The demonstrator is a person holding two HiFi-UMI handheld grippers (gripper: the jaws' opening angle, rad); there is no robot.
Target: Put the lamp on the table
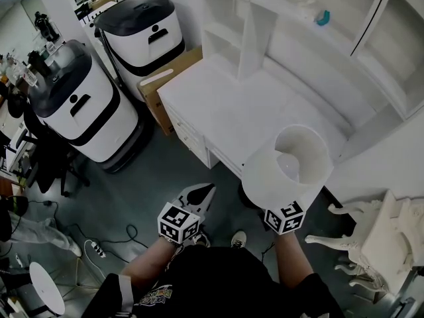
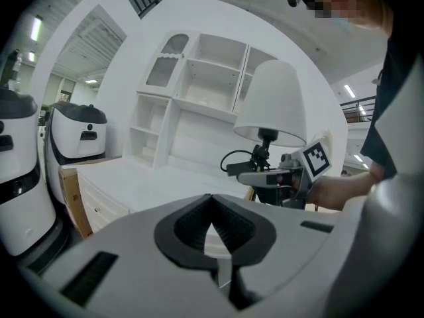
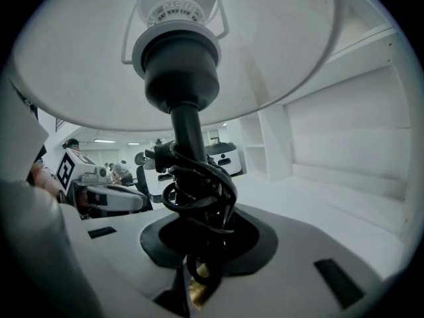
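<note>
The lamp has a white shade (image 1: 288,167) and a dark stem (image 3: 185,134) with black cord (image 3: 202,191) coiled round it. My right gripper (image 3: 199,244) is shut on the stem and holds the lamp upright above the front edge of the white table (image 1: 232,114). In the head view only its marker cube (image 1: 284,217) shows below the shade. My left gripper (image 1: 199,196) hangs left of the lamp over the floor, shut and empty. From the left gripper (image 2: 212,207) view the lamp (image 2: 271,105) and the right gripper (image 2: 275,175) are ahead to the right.
Two white-and-black machines (image 1: 76,105) (image 1: 142,35) stand left of the table, with a cardboard box (image 1: 165,81) against its left end. White shelves (image 1: 252,25) rise behind it. A carved white chair (image 1: 374,237) is at the right. Cables (image 1: 99,244) lie on the floor.
</note>
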